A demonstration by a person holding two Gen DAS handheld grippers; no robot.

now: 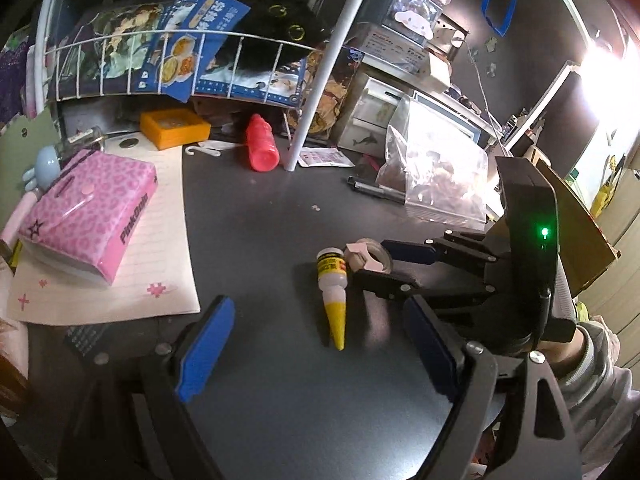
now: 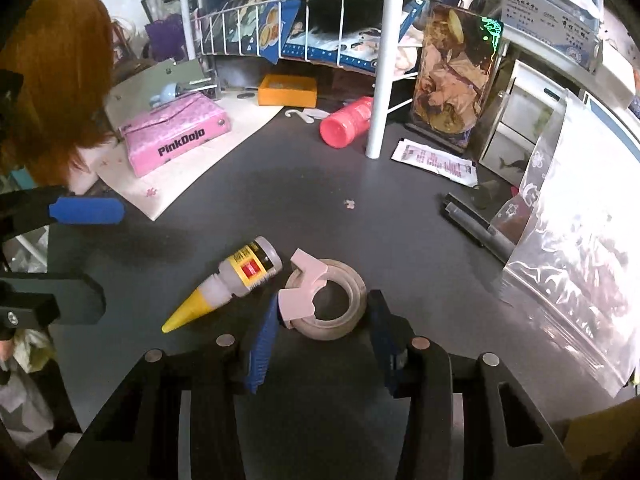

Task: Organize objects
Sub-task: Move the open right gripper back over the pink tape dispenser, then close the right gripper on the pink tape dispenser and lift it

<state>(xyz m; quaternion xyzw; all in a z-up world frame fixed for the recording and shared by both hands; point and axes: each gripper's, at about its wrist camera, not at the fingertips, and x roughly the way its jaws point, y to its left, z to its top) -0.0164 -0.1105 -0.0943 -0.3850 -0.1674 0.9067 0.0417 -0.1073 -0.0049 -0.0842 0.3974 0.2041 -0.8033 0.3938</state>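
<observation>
A tape roll (image 2: 340,304) with a pink dispenser clip (image 2: 302,288) lies on the dark desk. My right gripper (image 2: 322,320) has a finger on each side of the roll and is closed on it; it also shows in the left wrist view (image 1: 370,262). A glue bottle with a yellow cone tip (image 2: 228,280) lies just left of the roll, touching nothing else; it also shows in the left wrist view (image 1: 334,288). My left gripper (image 1: 320,340) is open and empty, hovering near the bottle's tip.
A pink PinkDojo pouch (image 1: 86,216) lies on lined paper at the left. A red bottle (image 1: 262,144) lies by the white rack pole (image 1: 320,80). An orange box (image 1: 174,128), black pens (image 2: 476,226) and a clear zip bag (image 2: 576,264) stand around.
</observation>
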